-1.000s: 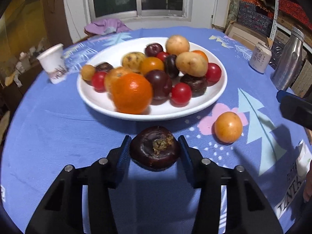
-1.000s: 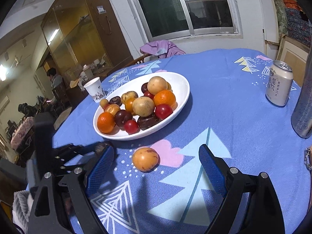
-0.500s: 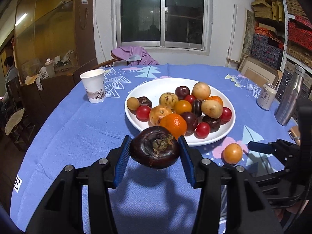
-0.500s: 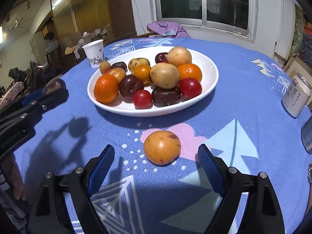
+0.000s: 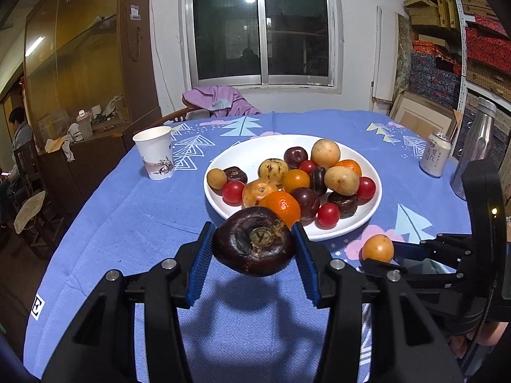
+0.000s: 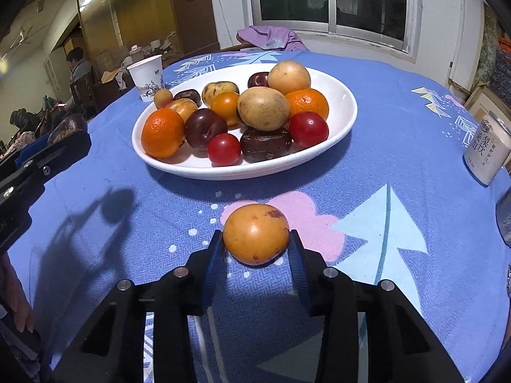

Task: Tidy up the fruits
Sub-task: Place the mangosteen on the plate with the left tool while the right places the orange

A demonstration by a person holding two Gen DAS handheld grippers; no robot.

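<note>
A round table under a blue tablecloth with tree and cloud prints fills both views. On it, at the frame centre in the left wrist view and upper centre in the right, sits a wide white plate heaped with oranges, red tomatoes, dark plums, yellow-brown fruits and brown flattened ones.

The left gripper, lower centre of its view, is clamped on a dark brown flattened fruit, held clear above the cloth, just in front of the plate's near rim.

The right gripper has just been closing; its blue pads now press both sides of a yellow-orange fruit that rests on the cloth, on a pink cloud print, near the plate.

A paper cup stands left of the plate; a drink can and a steel bottle stand at the right edge.
</note>
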